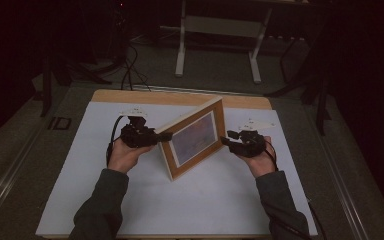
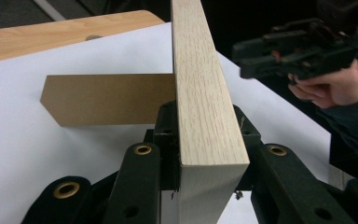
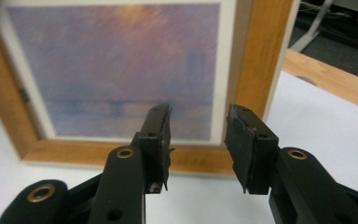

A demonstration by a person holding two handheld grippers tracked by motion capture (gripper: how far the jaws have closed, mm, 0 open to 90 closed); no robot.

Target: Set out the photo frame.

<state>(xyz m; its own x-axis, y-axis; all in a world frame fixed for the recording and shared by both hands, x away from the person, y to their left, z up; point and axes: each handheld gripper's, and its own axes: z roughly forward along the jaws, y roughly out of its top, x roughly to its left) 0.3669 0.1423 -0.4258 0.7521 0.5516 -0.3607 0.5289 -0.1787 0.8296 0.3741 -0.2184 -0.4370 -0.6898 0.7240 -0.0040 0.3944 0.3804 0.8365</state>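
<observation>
Picture frame [image 2: 200,88]: pale wood, open grain, matt on the edge; front face [image 3: 261,60] a warmer orange wood with slight sheen. Back stand [image 2: 107,99]: brown fibreboard, smooth, matt. Print [image 3: 116,65]: soft, matt-looking paper with white mat. Left tool [image 2: 205,140], right tool [image 3: 198,140]: black matt plastic, brass-coloured eyelets. Tabletop [image 1: 145,97]: light wood under white matt sheet [image 1: 205,195].
</observation>
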